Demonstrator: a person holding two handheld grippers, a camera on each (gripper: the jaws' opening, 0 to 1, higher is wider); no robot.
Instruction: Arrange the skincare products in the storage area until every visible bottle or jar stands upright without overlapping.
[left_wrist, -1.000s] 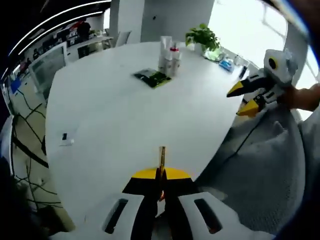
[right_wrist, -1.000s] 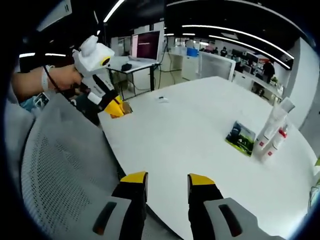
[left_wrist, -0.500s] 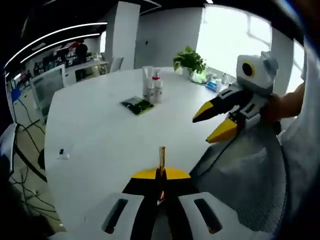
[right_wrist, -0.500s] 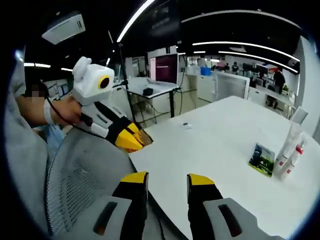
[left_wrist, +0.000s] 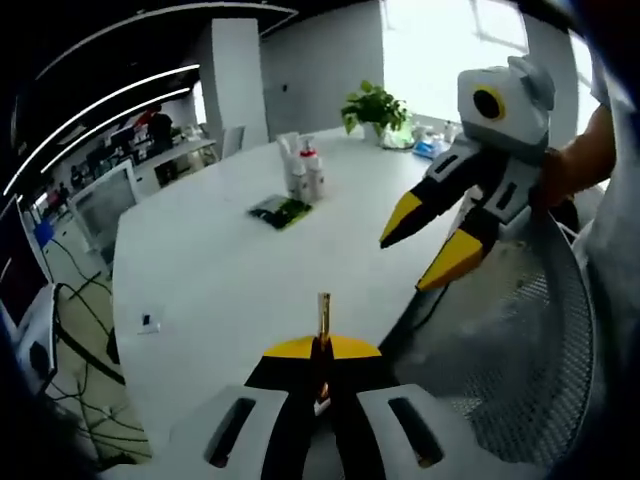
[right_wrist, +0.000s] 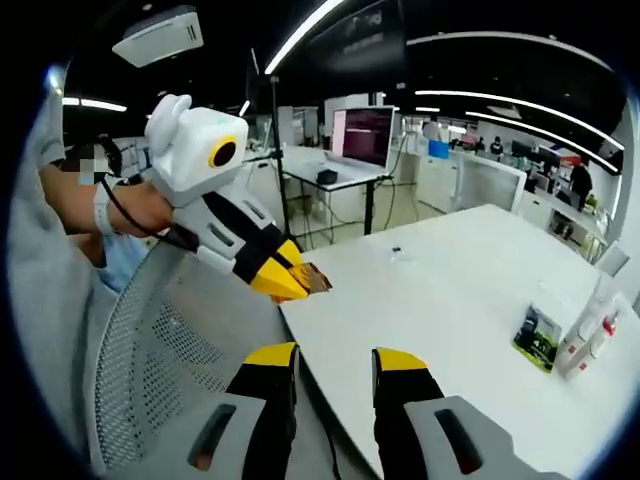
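Fingers: left gripper (left_wrist: 322, 330) pinches thin unclear strip (left_wrist: 323, 312); right gripper (right_wrist: 335, 362) apart, empty.

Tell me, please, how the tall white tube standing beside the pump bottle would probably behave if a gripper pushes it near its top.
The tube is tall and narrow on a small base, so a high push would likely tip it. It stands close against the pump bottle, so it might knock that over too. The white table looks smooth, so a low push may slide it instead.

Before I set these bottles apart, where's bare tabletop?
Bare tabletop runs from the near edge of the white table up to the green packet. It is crowded at the far end, where the bottles cluster beside the packet.
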